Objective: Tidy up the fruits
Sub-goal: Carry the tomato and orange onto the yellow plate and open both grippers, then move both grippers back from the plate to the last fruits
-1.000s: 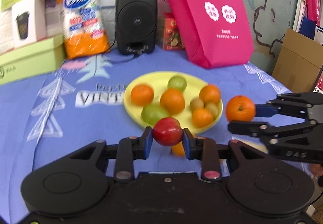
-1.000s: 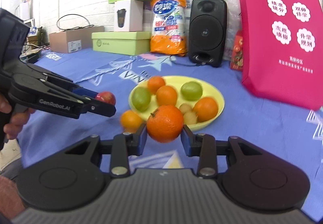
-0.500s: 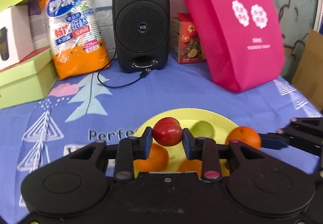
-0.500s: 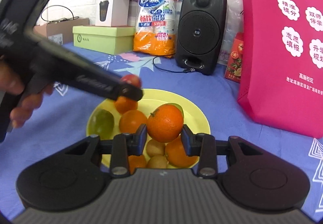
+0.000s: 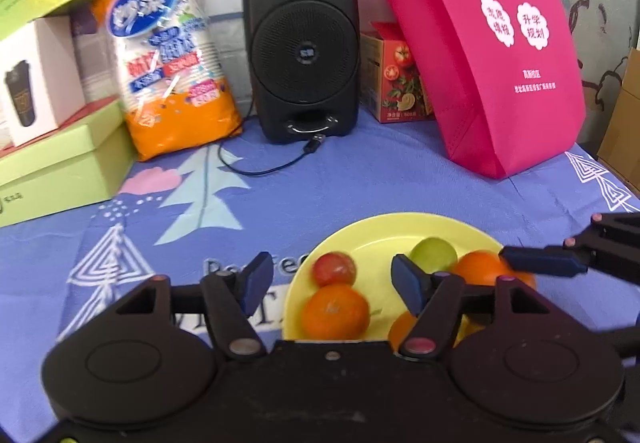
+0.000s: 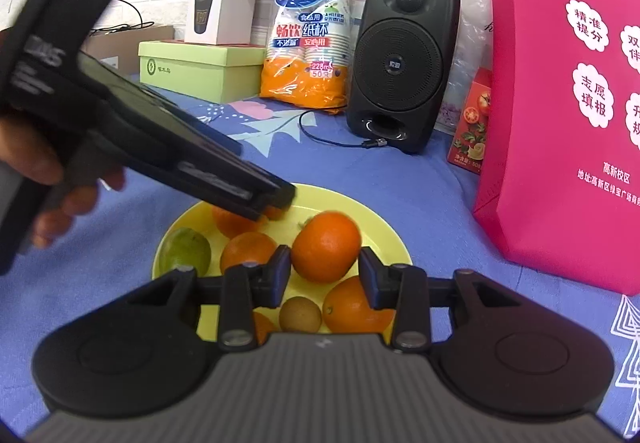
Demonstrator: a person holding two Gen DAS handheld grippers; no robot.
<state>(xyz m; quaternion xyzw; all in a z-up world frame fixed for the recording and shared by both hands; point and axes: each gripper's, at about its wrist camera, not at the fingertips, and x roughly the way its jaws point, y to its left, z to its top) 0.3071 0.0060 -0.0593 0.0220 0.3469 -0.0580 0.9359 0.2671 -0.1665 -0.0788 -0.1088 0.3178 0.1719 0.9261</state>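
Note:
A yellow plate (image 5: 384,227) on the blue tablecloth holds several oranges, green fruits and small brown fruits. My left gripper (image 5: 332,279) is open above the plate's left part; a red apple (image 5: 334,268) lies on the plate below it, beside an orange (image 5: 335,311). My right gripper (image 6: 325,273) has its fingers slightly apart around an orange (image 6: 326,246) over the plate (image 6: 384,227); the orange looks blurred and free of the pads. The left gripper body (image 6: 160,147) reaches over the plate in the right wrist view. The right gripper's fingers (image 5: 544,263) show at the right edge.
At the back stand a black speaker (image 5: 302,43) with a cable, a pink bag (image 5: 480,43), an orange cup pack (image 5: 172,55), a red carton (image 5: 400,79) and green (image 5: 60,163) and white boxes.
My left gripper opened and let the red apple drop onto the plate. My right gripper's fingers parted from the orange over the plate. Both moved forward over the plate.

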